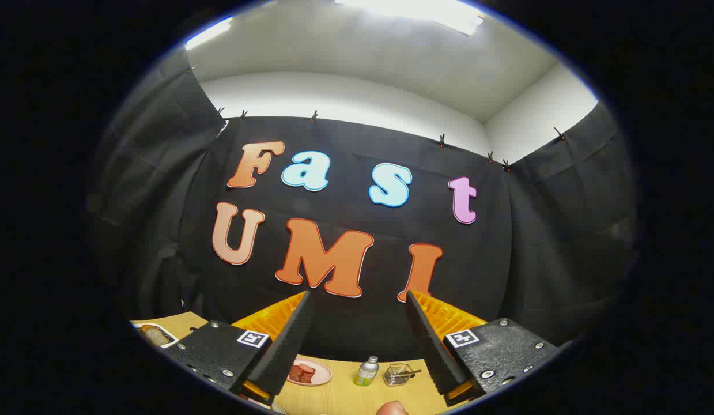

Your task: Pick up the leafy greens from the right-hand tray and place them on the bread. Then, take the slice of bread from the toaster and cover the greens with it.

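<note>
Jaws (pixel 357 300): spread apart, holding nothing, raised above the counter (pixel 345 395). Bread (pixel 155 335): on a tray left of the jaws. Between the jaws, beyond: pink plate (pixel 309 372), small bottle (pixel 366 371), glass container (pixel 399 374).

Bottle (pixel 366 371) between plate (pixel 317 374) and basket (pixel 398 374).

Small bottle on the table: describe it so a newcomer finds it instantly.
Start at the wooden table below the black cloth wall. Seen between the open gripper's two fingers and well beyond them, three things stand in a row: a pink plate of reddish slices, the small bottle, and a little clear glass container. The bottle is the middle one, the only upright item, with a silver cap and a green-yellow label.
</note>
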Demonstrator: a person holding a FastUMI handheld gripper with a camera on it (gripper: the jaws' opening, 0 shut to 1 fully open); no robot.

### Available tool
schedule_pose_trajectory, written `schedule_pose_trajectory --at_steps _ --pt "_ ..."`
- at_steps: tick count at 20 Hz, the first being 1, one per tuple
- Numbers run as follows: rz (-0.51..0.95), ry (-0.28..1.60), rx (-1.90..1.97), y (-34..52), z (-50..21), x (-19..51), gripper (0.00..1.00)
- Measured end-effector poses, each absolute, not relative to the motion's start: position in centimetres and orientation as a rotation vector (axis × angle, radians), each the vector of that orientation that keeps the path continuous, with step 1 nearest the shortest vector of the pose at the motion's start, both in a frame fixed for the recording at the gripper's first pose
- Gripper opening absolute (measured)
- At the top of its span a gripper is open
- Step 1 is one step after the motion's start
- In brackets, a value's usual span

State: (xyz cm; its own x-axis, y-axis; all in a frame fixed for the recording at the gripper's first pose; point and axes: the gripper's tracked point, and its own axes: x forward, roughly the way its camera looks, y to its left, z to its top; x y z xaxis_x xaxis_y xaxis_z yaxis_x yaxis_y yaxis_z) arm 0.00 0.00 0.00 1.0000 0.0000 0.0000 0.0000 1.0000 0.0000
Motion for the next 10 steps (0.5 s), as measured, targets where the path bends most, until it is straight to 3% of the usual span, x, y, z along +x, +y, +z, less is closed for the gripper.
schedule_pose_trajectory --at_steps 10 --pt "-0.033 0.008 -0.006 -2.0 -0.1 0.0 0.96"
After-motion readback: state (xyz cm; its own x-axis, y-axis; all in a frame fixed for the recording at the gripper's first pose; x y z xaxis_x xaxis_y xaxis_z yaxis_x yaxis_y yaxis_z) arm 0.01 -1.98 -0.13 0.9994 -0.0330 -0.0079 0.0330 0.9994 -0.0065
